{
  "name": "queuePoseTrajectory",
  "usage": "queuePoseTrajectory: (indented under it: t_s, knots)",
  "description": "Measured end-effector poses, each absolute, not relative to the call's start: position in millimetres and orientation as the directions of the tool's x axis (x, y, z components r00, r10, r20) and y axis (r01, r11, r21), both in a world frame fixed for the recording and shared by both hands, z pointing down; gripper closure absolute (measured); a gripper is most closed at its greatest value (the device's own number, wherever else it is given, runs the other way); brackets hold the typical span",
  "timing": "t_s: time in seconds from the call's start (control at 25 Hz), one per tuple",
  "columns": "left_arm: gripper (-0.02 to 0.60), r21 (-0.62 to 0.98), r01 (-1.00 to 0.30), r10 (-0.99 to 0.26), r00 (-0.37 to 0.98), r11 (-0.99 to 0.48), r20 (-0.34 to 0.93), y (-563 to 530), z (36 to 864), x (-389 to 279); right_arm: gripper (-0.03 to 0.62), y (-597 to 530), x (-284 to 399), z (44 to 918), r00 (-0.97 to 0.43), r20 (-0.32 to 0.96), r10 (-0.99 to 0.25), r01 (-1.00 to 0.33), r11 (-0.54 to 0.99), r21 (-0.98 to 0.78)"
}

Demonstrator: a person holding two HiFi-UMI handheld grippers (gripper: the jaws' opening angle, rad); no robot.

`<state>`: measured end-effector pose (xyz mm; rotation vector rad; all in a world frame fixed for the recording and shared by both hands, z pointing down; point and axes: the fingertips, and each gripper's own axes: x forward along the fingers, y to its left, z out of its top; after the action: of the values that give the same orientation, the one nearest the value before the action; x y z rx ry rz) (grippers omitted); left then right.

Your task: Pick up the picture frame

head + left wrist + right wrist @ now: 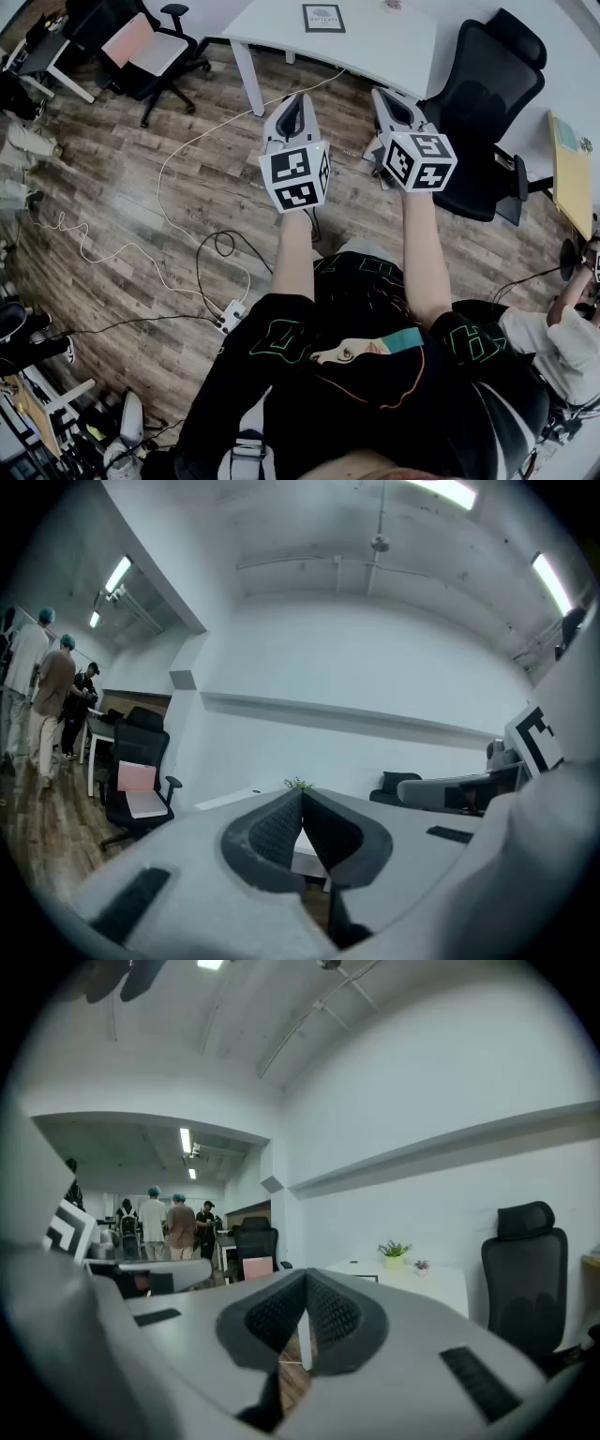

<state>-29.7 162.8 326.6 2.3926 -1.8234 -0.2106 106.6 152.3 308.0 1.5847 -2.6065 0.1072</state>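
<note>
Across the floor, the frame [323,18] lies toward the counter's [394,47] far edge, beyond reach, so my left fingers [292,114] and right fingers [394,106] are clenched, empty.

Small, nearly square frame [323,18]: dark border round a pale inside, with a dark mark and fine print there, too small to read. Seems to lie flat and face up on the white desk [384,52], toward the far edge, sides roughly square to the desk's. In full view, uncovered.
</note>
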Motion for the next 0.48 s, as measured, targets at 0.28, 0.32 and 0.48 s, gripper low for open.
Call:
queuePoseTrajectory:
  t_s: [0.28, 0.32, 0.48]
  knots:
    - [0.574, 0.220, -0.943, -0.968, 0.245, -0.249, -0.047, 164.6, 326.7, -47.6, 0.589, 149.7, 97.4, 306.7, -0.439, 0.129, -0.889, -0.897, 0.442, -0.009]
    - [0.574, 0.229, -0.942, -0.969, 0.241, -0.246, -0.048, 164.0, 326.6, -49.1, 0.589, 149.6, 97.2, 304.2, -0.438, 0.130, -0.890, -0.897, 0.441, -0.002]
    - [0.574, 0.256, -0.938, -0.972, 0.231, -0.235, -0.046, 158.8, 327.1, -55.3, 0.589, 148.5, 95.5, 299.0, -0.435, 0.128, -0.891, -0.898, 0.440, 0.014]
